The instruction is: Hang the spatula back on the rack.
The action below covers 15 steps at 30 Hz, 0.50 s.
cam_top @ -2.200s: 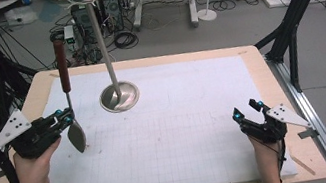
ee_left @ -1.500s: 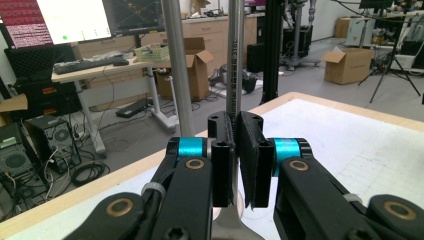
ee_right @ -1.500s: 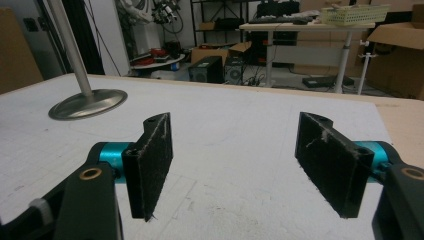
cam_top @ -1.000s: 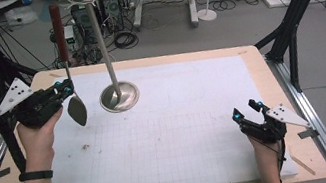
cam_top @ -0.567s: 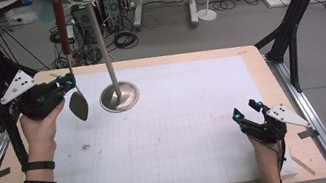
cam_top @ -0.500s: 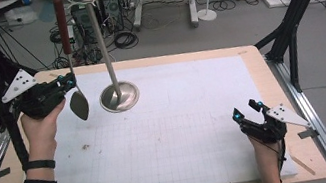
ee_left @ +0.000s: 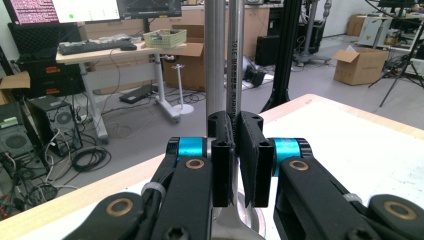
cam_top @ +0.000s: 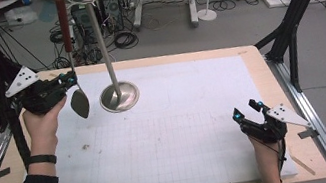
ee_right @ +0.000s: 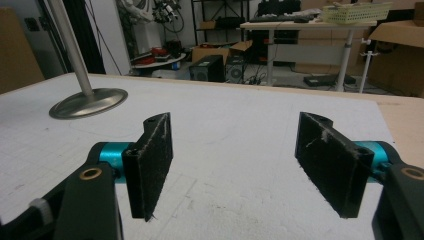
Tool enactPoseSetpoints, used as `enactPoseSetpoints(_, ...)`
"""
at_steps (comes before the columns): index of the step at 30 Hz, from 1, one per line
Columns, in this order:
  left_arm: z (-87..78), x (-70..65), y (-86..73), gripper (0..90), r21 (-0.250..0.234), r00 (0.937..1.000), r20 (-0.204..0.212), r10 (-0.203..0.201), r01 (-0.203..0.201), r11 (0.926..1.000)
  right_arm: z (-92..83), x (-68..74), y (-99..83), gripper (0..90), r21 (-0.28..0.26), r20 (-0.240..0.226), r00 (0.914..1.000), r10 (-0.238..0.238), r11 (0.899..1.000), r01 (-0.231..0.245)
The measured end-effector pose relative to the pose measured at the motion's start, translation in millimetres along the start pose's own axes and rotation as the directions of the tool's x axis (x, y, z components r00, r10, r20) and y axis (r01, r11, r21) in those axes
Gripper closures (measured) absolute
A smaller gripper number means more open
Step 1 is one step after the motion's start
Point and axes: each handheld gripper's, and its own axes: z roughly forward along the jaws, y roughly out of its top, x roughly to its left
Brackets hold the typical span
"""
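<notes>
We see the left gripper [cam_top: 67, 81] at far left of the table [cam_top: 257, 62], raised, jaws clamped narrow on the thin metal shaft of a spatula [cam_top: 79, 102]. Spatula stands upright: dark red handle up top, blade hanging below the jaws, just above the white mat [cam_top: 183, 133]. In left gripper view the shaft [ee_left: 235, 60] runs up betw. the pads, w/ the stand's pole right behind it. Metal stand [cam_top: 119, 96], round base on mat, sits just right of the blade, not touching as far as we can tell. Right gripper [cam_top: 247, 116] rests at near right on mat, jaws wide, nothing betw. them; stand base [ee_right: 89, 102] far off to its left.
</notes>
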Motion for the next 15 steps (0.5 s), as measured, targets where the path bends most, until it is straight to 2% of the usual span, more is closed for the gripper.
enactPoseSetpoints(15,5.9,3.5,1.5,84.2,0.007,1.0,0.008,-0.002,0.002,1.0,0.2,-0.2,-0.3,30.3,0.002,0.002,1.0,0.004,1.0,-0.004)
